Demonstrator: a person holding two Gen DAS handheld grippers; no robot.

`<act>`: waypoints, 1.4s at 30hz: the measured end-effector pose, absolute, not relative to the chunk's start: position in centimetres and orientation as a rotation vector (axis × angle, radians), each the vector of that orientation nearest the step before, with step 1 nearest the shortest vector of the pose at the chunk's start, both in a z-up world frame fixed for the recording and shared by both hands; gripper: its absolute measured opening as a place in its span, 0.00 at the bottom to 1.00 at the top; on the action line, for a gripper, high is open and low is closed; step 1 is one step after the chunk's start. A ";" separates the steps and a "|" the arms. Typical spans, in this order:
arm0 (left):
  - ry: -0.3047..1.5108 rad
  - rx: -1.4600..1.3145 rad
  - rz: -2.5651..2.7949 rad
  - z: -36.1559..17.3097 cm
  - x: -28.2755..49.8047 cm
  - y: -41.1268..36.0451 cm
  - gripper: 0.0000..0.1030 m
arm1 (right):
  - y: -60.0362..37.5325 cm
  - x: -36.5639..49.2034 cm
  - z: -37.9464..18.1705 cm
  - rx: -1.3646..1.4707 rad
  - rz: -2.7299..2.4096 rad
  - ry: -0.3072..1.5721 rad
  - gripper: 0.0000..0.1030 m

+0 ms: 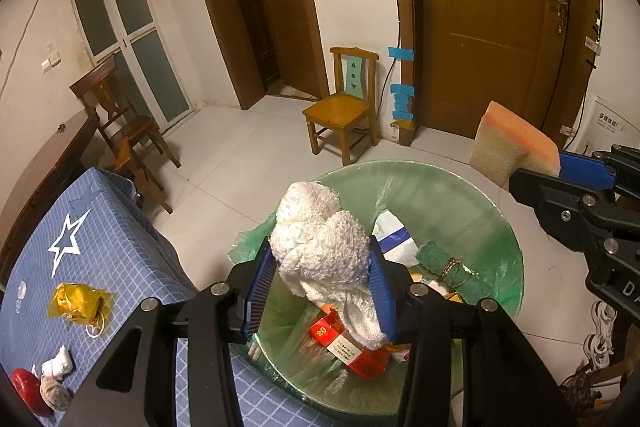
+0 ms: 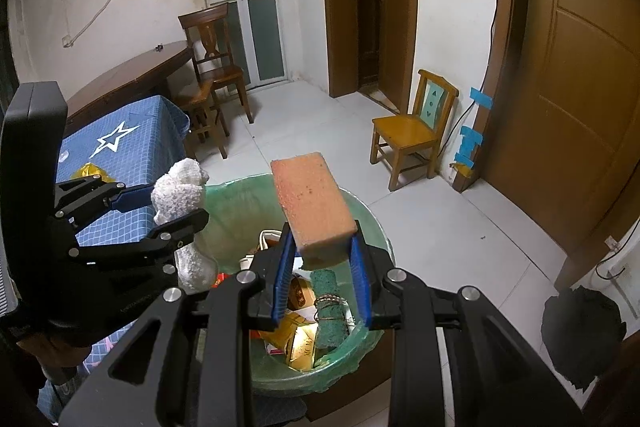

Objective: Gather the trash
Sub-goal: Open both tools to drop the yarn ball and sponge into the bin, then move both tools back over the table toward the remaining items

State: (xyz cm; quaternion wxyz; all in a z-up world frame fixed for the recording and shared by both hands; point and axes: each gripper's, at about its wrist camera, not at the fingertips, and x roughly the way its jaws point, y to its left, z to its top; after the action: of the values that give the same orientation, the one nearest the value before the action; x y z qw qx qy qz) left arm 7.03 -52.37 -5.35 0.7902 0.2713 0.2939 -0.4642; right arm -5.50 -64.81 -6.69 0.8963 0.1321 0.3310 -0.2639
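Tiled floor (image 1: 240, 163) and brown doors (image 1: 496, 27) lie behind a green-lined bin (image 1: 460, 195) standing at the blue checked surface's (image 1: 120, 247) edge. Left tongs (image 1: 320, 291) pinch a white towel (image 1: 320, 247) upright over the bin. Right tongs (image 2: 320, 275) pinch an orange sponge (image 2: 312, 203), its long axis pointing up and away over the bin. Wrappers (image 1: 80, 303) lie on the surface.

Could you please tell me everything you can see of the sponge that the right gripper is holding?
The sponge is a rectangular block, its orange top speckled, with a pale, coarse-pored layer beneath. It looks soft and dry. The right gripper pinches its near end between blue fingers; the rest juts up and away, tilted, above the green-lined bin.
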 end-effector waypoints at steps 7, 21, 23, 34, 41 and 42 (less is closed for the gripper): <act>0.624 0.583 -1.001 -5.4 7.3 -52.6 0.46 | -64.9 -4.8 -6.4 0.258 -0.541 0.685 0.27; 0.657 0.497 -0.867 -4.9 10.7 -47.3 0.74 | -64.2 -4.4 -6.4 0.272 -0.523 0.663 0.48; 0.670 0.477 -0.834 -5.0 11.3 -45.7 0.74 | -63.8 -3.8 -6.2 0.269 -0.503 0.659 0.48; 0.684 0.275 -0.392 -4.4 17.7 -30.5 0.80 | -58.0 0.9 -5.6 0.236 -0.300 0.619 0.48; 0.785 0.112 -0.062 -6.8 25.1 -20.3 0.80 | -54.0 4.6 -7.0 0.230 -0.172 0.662 0.53; 0.795 0.115 -0.052 -7.2 25.6 -20.0 0.80 | -53.5 4.8 -7.1 0.227 -0.159 0.666 0.53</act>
State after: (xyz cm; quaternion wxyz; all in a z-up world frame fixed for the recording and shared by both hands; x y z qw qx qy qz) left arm 25.62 -20.05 -7.23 0.9201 0.0561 0.3868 -0.0255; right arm 4.82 -53.52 -7.11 0.9356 0.1112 0.3259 -0.0776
